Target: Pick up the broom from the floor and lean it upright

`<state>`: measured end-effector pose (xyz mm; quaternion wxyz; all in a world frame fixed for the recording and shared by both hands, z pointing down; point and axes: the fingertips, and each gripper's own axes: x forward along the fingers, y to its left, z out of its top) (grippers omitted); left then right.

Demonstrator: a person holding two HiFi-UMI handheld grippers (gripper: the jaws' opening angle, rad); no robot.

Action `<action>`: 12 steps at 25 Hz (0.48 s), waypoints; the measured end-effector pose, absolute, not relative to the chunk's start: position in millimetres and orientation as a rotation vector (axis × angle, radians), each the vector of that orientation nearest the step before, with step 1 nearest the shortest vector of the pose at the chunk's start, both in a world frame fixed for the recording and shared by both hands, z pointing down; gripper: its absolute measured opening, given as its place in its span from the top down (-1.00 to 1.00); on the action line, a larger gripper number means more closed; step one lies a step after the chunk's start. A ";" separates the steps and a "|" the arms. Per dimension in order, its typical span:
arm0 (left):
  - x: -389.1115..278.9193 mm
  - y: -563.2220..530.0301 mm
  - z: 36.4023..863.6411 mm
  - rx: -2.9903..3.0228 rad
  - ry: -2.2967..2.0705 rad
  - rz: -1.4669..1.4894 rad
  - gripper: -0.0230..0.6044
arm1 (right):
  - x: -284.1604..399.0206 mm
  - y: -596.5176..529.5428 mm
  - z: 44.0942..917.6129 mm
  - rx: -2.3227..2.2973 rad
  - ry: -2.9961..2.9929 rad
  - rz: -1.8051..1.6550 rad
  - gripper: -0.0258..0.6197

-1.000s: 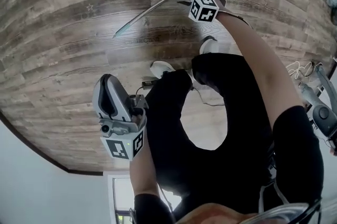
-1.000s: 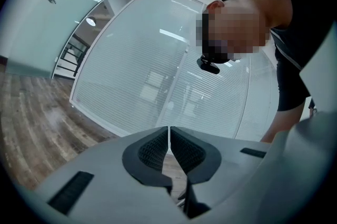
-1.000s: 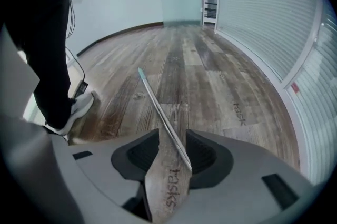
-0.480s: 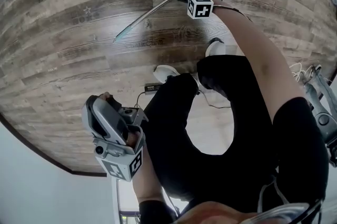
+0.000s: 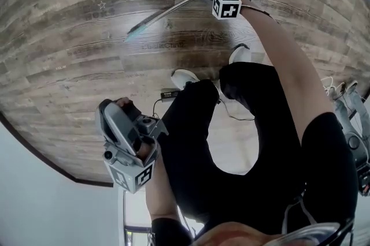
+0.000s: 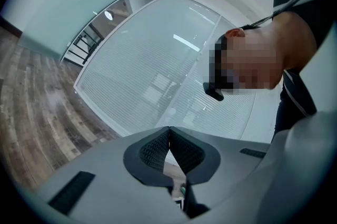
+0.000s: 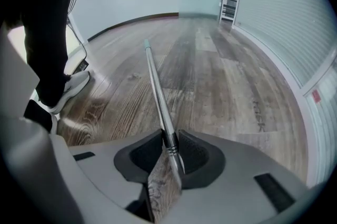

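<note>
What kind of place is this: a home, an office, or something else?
Probably an office or similar commercial room, not a home. The wood-look plank floor runs wide, a long glass partition with blinds forms one wall, and a dark railing shows at its far end.

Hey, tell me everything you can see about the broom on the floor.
The broom lies on the wood-look floor. It has a long, thin, silvery handle that looks like metal, with a teal cap at one end. At the other end is a teal head with dark bristles. The right gripper has just been closing on it, and its fingers pinch the handle partway along, nearer the head. Nothing else touches it.
</note>
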<state>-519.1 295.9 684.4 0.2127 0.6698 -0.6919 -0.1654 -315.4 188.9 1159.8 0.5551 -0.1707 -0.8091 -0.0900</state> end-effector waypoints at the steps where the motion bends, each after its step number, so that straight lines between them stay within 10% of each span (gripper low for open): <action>1: -510.9 294.9 686.4 1.890 -1.897 -0.422 0.87 | -318.0 184.4 1146.6 -0.377 -1.933 -0.201 0.60; 12: -408.3 286.3 611.0 2.122 -1.650 -0.304 0.86 | -300.7 125.8 966.1 -0.036 -2.172 0.114 0.65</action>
